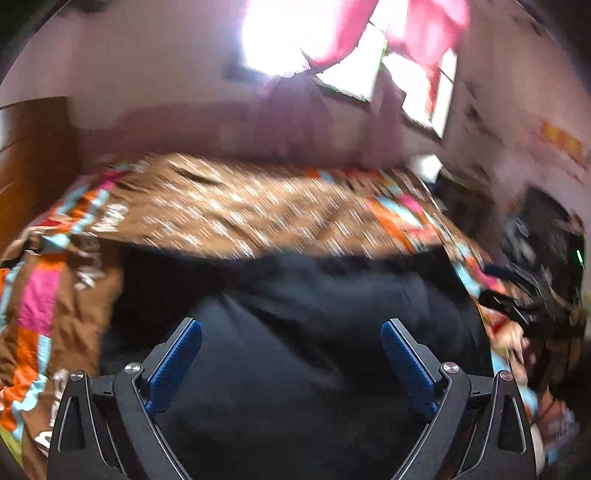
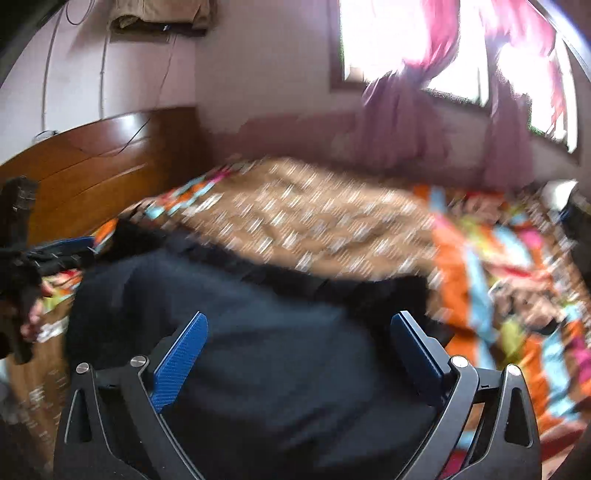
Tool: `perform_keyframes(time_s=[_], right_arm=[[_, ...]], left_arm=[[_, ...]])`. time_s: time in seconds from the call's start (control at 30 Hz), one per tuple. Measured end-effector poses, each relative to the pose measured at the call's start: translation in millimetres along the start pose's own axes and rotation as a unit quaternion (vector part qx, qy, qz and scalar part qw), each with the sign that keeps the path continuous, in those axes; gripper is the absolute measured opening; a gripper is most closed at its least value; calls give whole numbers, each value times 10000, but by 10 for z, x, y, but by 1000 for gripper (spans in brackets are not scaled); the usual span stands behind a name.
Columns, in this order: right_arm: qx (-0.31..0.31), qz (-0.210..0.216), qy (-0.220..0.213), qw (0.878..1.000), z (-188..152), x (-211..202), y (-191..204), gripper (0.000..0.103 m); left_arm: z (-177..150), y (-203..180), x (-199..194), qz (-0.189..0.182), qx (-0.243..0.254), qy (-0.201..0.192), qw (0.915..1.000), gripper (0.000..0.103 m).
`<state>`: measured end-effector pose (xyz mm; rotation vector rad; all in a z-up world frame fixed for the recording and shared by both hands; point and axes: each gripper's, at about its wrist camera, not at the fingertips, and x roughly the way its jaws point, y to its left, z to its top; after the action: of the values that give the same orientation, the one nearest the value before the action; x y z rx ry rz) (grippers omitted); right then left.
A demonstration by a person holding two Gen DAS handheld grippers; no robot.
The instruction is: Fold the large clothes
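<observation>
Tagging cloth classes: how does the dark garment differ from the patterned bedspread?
The plain dark navy fabric garment is a single colour; the brown patchwork bedspread mixes orange, pink and blue. The garment lies on top, near the tools; the bedspread lies under it and spreads far wider. Both are soft cloth on the bed.

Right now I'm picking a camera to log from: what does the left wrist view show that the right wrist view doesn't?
Only left wrist: the right tongs at the frame's right edge. Only right wrist: the wooden headboard and the left tongs at the frame's left edge. Both: dark garment on the patterned bedspread, window with pink curtains, that camera's own open tongs.
</observation>
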<state>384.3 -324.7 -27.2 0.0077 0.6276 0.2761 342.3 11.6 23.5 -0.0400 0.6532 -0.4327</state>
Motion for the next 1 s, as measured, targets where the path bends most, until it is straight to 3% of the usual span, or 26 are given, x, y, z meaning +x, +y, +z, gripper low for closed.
perform_keyframes(time_s=[0.13,0.27,0.57,0.8,1.0], right_arm=[[202,422,782,9958,-354,193,71,97],[92,359,1132,9929,-534,439,92,98],[-71,-130,833,9964,-258,937,-18,100],[11,-129,821,9965,-27,1234,-244,100],[125,9,1049,9944,110,1628,-381,101]], left_arm=[[-284,-189,198,-25,516,555,9971,98],[-329,-223,411,314,728,759,9940,98],[16,41,903,801,200,836,9931,103],[191,277,1214,1014,0,931,9905,103],[224,483,1468,957,-243,1063,9894,103]])
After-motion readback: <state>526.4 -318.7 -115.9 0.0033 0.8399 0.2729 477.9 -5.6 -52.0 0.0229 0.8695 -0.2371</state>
